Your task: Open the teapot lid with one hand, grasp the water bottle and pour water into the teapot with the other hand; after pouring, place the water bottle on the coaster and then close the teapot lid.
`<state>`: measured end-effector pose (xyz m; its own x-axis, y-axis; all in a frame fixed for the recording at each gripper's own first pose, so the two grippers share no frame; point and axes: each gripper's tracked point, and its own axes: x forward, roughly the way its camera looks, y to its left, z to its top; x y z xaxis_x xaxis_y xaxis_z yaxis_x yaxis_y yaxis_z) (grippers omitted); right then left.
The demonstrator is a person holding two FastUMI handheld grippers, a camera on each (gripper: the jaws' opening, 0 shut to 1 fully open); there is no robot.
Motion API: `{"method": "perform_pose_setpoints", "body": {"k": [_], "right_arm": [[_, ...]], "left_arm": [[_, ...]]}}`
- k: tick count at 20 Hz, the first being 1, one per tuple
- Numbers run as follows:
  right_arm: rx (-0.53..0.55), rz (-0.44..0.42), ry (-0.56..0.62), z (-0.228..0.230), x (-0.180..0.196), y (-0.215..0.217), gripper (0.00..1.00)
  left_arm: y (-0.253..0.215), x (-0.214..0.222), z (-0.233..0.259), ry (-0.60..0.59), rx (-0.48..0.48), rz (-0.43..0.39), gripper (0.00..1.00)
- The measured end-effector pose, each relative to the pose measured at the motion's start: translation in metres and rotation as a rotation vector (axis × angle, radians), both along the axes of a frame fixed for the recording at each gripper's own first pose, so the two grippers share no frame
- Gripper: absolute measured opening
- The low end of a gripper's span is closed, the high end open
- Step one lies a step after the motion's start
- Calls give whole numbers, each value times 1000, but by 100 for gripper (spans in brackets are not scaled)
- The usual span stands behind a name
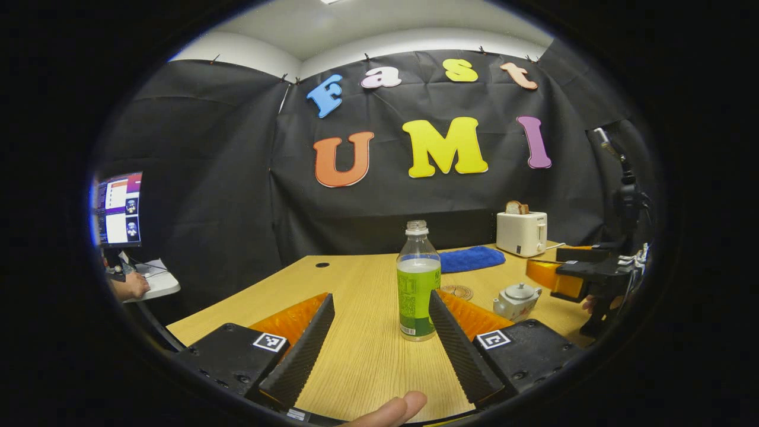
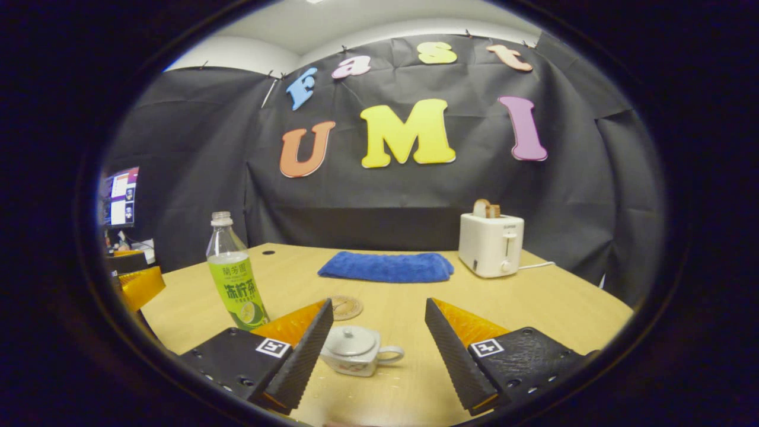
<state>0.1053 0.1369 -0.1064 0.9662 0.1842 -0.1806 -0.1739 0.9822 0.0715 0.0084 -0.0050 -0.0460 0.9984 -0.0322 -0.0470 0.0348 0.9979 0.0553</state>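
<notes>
The left gripper (image 1: 379, 317) stands spread and empty, the upright clear plastic green-labelled water bottle (image 1: 418, 284) just ahead toward its right finger, apparently untouched, while the right gripper (image 2: 378, 329), likewise spread, has the small lidded white ceramic teapot (image 2: 354, 350) between its fingers.

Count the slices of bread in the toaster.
1, as far as the pictures show: a slice of bread sticks up from the top slot of the toaster at the far side of the table. Another may sit hidden lower down.
</notes>
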Motion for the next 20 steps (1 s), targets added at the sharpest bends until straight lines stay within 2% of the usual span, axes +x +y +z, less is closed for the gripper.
{"method": "perform_pose_setpoints", "body": {"k": [3,5,6,7,9,12,13,15,20], "right_arm": [[0,38,39,-17,9,19,75],[4,44,62,-25,15,22,57],[4,51,58,-25,15,22,40],[-2,55,45,-26,16,24,31],[-8,85,30,-27,17,27,7],[7,96,35,-25,17,26,7],[-6,96,40,-24,18,26,1],[-15,112,22,-15,15,29,0],[64,142,-25,24,-1,22,0]], "left_arm": [[5,3,-5,7,6,11,100],[6,6,-9,17,1,7,100],[5,7,-11,20,-1,7,100],[6,8,-13,20,0,8,100],[4,10,-16,22,-7,3,100],[-1,14,-21,29,-43,-21,100],[-2,17,-21,26,-55,-30,100],[-6,22,-20,12,-73,-51,100],[-20,43,-19,-23,-98,-101,100]]}}
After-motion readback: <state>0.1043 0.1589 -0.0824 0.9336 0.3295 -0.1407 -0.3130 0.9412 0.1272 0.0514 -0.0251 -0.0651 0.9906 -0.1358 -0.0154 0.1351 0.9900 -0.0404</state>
